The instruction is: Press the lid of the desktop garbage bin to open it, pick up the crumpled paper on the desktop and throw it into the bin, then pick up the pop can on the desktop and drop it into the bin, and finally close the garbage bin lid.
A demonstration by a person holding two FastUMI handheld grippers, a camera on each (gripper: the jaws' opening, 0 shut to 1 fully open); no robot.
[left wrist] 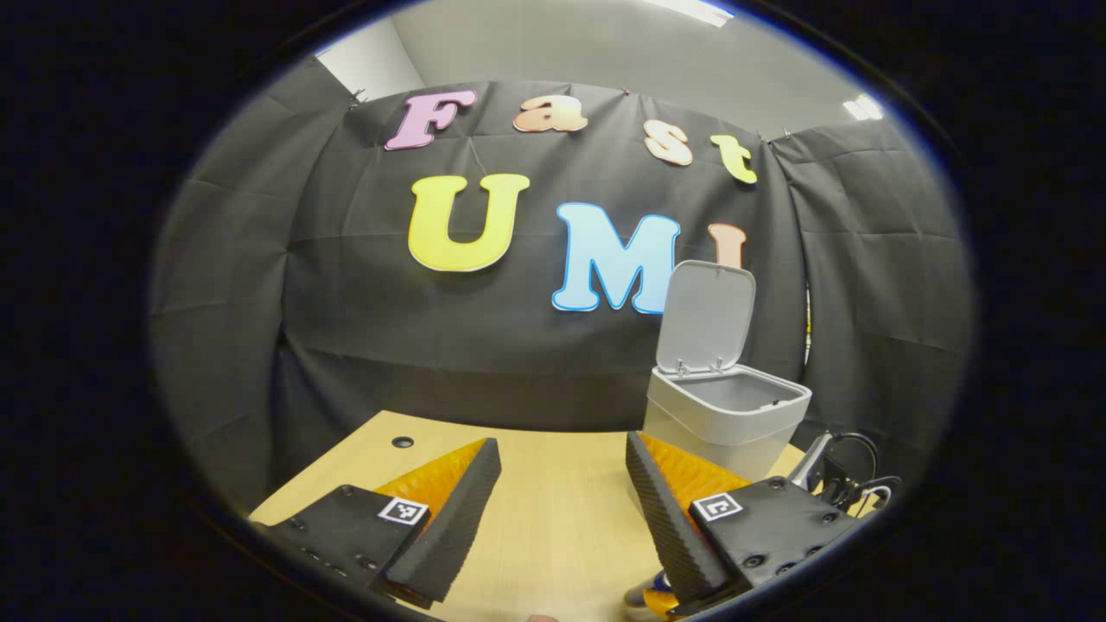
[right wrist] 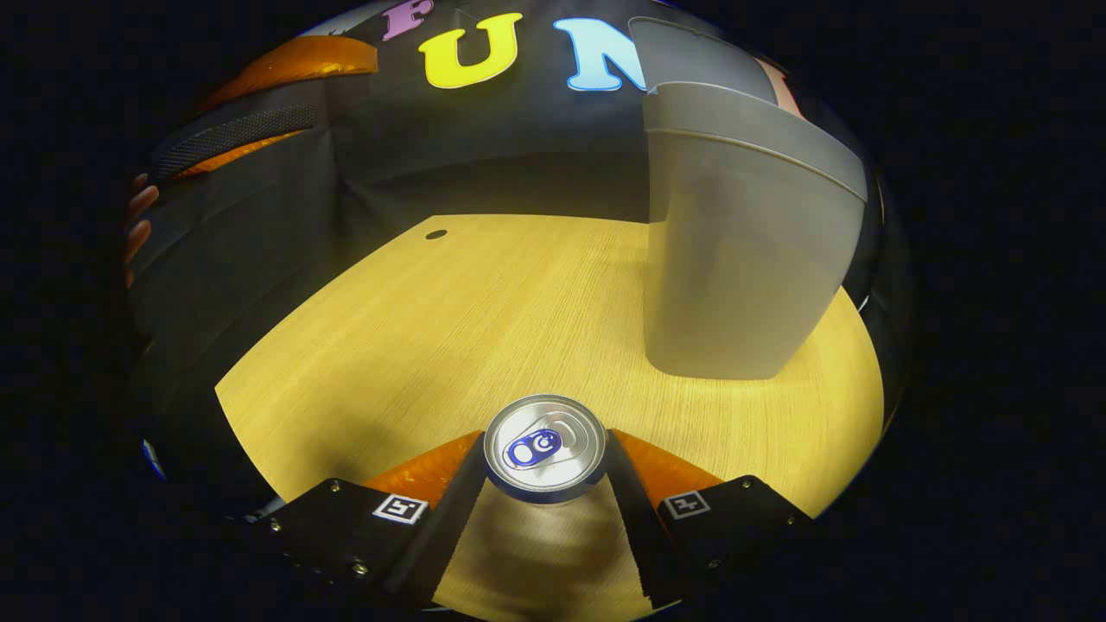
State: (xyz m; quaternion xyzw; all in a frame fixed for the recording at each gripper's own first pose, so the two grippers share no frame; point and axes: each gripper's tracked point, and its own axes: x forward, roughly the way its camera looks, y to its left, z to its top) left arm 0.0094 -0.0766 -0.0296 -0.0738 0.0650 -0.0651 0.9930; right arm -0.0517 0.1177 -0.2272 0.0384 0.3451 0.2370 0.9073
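Aluminium pop can [right wrist: 544, 447] pinched between right tongs [right wrist: 546, 484], left tongs [left wrist: 562, 501] spread, bin [left wrist: 726, 415] open.

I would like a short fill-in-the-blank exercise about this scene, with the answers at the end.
1. The lid of the garbage bin is ____.
2. The right gripper has its fingers on both sides of the ____.
3. The left gripper holds ____.
4. The bin stands on a ____ desktop.

Answers: open; pop can; nothing; wooden
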